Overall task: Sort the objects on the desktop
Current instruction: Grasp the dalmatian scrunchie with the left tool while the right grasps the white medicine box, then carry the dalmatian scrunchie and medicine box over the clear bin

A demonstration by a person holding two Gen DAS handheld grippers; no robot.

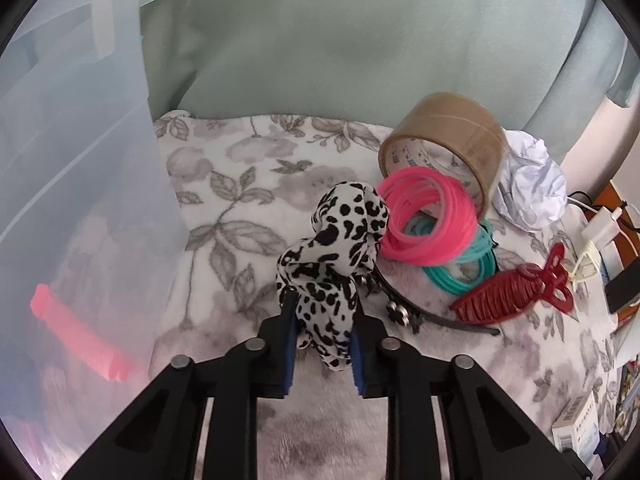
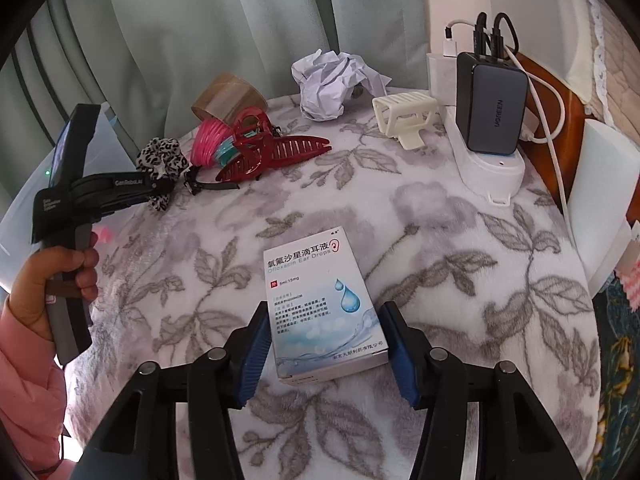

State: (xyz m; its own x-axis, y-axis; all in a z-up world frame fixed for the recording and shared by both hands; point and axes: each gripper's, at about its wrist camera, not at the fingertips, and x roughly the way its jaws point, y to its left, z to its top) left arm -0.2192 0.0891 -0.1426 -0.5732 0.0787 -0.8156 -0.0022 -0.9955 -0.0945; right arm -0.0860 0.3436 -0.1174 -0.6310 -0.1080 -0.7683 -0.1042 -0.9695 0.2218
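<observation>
Right now the leopard-print scrunchie (image 1: 332,264) is pinched between the blue pads of the left gripper (image 1: 323,344), its fingers pressed in on the fabric's lower end while the rest of it bunches up ahead of the tips. It sits over the floral fleece blanket (image 1: 240,184), just beside the translucent storage bin (image 1: 80,160) on the left, and a pink comb-like piece (image 1: 78,334) shows blurred through that bin's wall. Touching the scrunchie's far side is a bundle of pink bangles (image 1: 430,220), leaning on teal bangles (image 1: 460,276) and propped against a roll of brown packing tape (image 1: 444,140). A thin black headband (image 1: 432,314) runs under them, with a dark red claw clip (image 1: 516,294) lying to the right and crumpled white paper (image 1: 532,192) behind the tape.

Over on the right wrist view, the right gripper (image 2: 323,344) has its fingers spread wide on either side of an ear drops box (image 2: 320,308) lying flat on the blanket; whether the pads touch its edges, I can't tell. Further back lie a cream hair clip (image 2: 404,118) and a grey charger (image 2: 494,100) plugged into a white power strip (image 2: 492,168). At the left edge, a hand (image 2: 52,276) in a pink sleeve (image 2: 28,392) grips the other tool's handle.
</observation>
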